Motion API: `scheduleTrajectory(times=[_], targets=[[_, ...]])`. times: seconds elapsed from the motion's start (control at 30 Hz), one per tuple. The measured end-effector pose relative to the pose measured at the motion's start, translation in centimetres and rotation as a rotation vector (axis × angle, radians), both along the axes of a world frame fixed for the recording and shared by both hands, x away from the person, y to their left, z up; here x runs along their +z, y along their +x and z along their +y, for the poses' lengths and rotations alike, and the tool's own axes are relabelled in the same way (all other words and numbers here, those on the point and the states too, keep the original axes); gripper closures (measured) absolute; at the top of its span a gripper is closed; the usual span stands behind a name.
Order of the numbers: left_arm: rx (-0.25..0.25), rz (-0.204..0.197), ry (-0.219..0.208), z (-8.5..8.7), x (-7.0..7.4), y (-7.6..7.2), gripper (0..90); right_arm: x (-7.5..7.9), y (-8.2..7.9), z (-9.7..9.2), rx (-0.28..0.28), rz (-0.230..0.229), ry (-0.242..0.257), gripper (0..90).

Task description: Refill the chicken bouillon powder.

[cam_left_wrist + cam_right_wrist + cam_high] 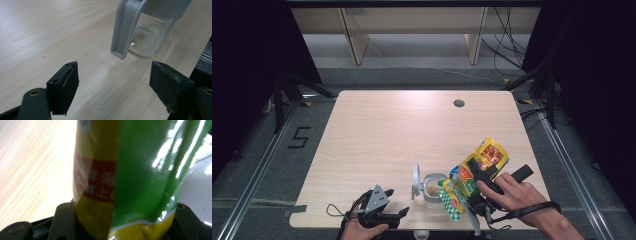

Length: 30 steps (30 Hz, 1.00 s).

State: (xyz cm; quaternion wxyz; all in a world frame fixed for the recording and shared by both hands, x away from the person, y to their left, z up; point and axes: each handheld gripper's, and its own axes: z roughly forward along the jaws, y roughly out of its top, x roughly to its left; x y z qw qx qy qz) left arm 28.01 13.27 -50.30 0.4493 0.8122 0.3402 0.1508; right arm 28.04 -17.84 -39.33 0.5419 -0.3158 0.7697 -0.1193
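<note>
At the near edge of the counter, toward its right side, a clear jar stands upright with its grey hinged lid swung open to the left, so the mouth is free for filling. A little pale, grainy content already lies on its bottom, seen through the glass in the left gripper view.

The right gripper pinches a yellow and green snack bag across its width; the right gripper view shows the bag's creased foil squeezed between the two fingers. The bag is tipped steeply, its far end high and to the right, its lower, opened end hanging just over the jar's rim. That tilt seems meant to let the contents slide down into the jar. Gripping the bag mid-body, rather than at the mouth, likely keeps the opening slack enough to pour.

The left gripper rests low on the counter to the left of the jar, apart from it. Its fingers are spread wide with nothing between them, and they point at the jar and its hanging lid. Judging by that aim, it waits in reach to steady the jar or close the lid once pouring is done.
</note>
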Motion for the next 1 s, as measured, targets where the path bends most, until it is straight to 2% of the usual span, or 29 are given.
scheduleTrajectory(times=[0.03, 0.07, 0.17, 0.2, 0.23, 0.3, 0.33, 0.4, 0.43, 0.47, 0.63, 0.67, 0.77, 0.83, 0.87, 1.0], targets=[[-0.003, 0.002, -0.003, -0.03, 0.00, -0.03, 23.2, 0.00, 0.06, 0.07, 0.010, 0.000, -0.026, 49.3], [-0.005, 0.000, -0.005, -0.04, 0.01, -0.02, 23.2, -0.12, -0.07, 0.02, -0.003, 0.004, -0.006, 49.3], [-0.005, 0.002, -0.007, -0.03, 0.02, -0.02, 23.2, 0.03, 0.00, 0.09, 0.009, -0.007, -0.008, 49.3], [-0.002, -0.001, 0.006, 0.02, 0.02, -0.01, 23.2, 0.15, 0.14, 0.18, 0.021, 0.003, -0.033, 49.3], [-0.001, 0.000, 0.005, 0.02, 0.01, -0.01, 23.2, -0.07, -0.03, 0.12, 0.002, 0.002, -0.011, 49.3], [-0.006, 0.004, -0.008, -0.02, 0.03, -0.01, 23.2, -0.10, -0.02, 0.09, 0.002, 0.003, -0.006, 49.4], [-0.007, 0.003, -0.007, -0.01, 0.04, -0.02, 23.2, 0.09, 0.17, 0.18, 0.028, -0.001, -0.037, 49.3], [-0.001, -0.002, 0.000, -0.01, 0.01, -0.01, 23.2, -0.13, -0.04, 0.09, 0.001, 0.003, -0.005, 49.4], [-0.001, 0.000, 0.005, 0.02, 0.02, -0.01, 23.2, -0.12, -0.04, 0.09, 0.003, 0.003, -0.007, 49.4], [-0.003, 0.001, -0.009, -0.04, 0.01, -0.03, 23.2, -0.10, -0.05, 0.09, 0.002, 0.003, -0.007, 49.4], [-0.011, 0.009, 0.008, 0.04, 0.04, 0.03, 23.2, 0.08, 0.00, 0.16, 0.009, 0.006, -0.028, 49.4], [-0.006, 0.002, -0.009, -0.07, -0.01, -0.02, 23.2, -0.03, -0.09, 0.09, 0.004, 0.000, -0.015, 49.4], [-0.016, -0.011, 0.013, 0.10, 0.07, 0.11, 23.2, 0.11, -0.03, 0.06, 0.014, -0.001, -0.020, 49.4], [-0.015, -0.008, 0.011, 0.09, 0.05, 0.09, 23.2, 0.15, -0.03, 0.03, 0.009, 0.000, -0.023, 49.4], [-0.012, -0.014, 0.012, 0.08, 0.06, 0.08, 23.2, 0.09, -0.11, -0.05, 0.002, 0.003, -0.009, 49.4], [-0.012, -0.013, 0.005, 0.05, 0.05, 0.07, 23.2, 0.22, -0.11, -0.03, 0.013, -0.001, -0.025, 49.5]])
